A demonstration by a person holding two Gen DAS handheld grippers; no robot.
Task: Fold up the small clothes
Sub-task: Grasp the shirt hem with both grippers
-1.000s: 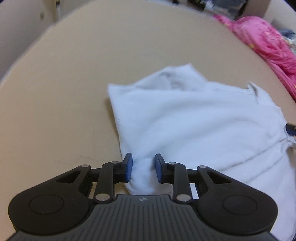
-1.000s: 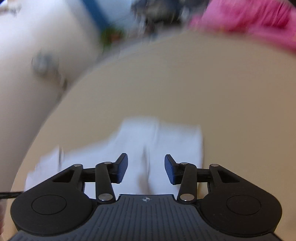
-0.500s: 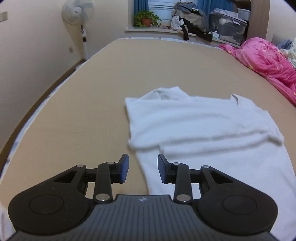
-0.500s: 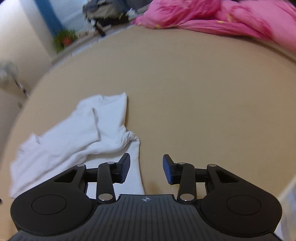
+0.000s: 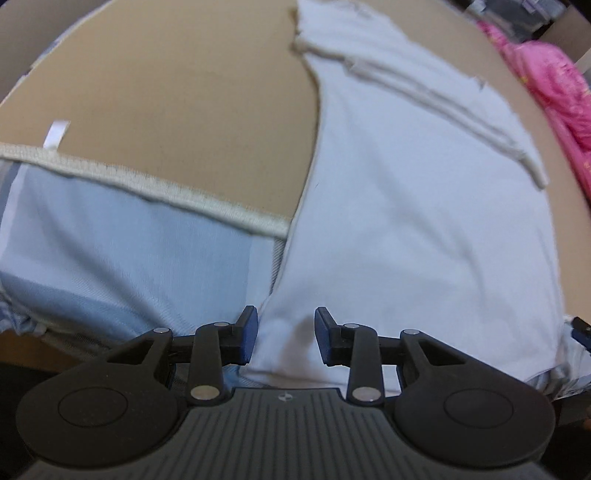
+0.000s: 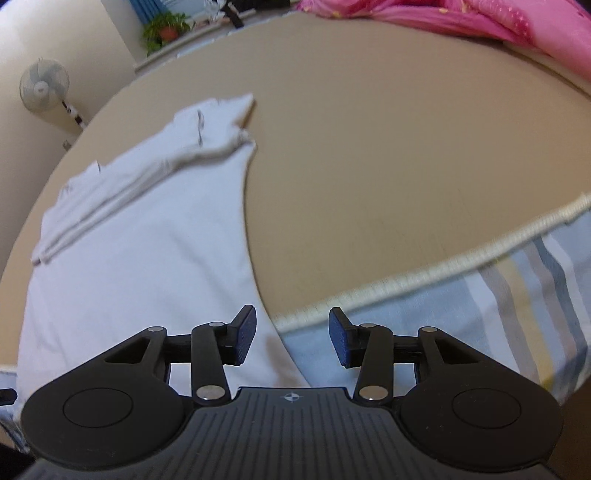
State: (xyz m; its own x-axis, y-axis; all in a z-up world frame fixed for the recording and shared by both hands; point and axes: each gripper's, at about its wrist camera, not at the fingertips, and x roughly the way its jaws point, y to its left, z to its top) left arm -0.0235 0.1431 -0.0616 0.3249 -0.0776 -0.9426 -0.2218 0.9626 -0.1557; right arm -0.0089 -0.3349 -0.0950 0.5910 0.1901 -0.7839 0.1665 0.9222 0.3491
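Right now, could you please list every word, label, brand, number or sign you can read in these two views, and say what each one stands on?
Readable words or numbers: none in either view.
White tag on the mattress edge: blank or too blurred to read.
Small crosshair mark on the left gripper body: a symbol only, no lettering.
The same mark on the right gripper body: no lettering.
White shirt: no print visible.

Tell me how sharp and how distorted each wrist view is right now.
Left wrist view: the white shirt and mattress piping look softly smeared; fisheye bows the tan surface. Right wrist view: crisper; the fan and potted plant read clearly, with edges curved.
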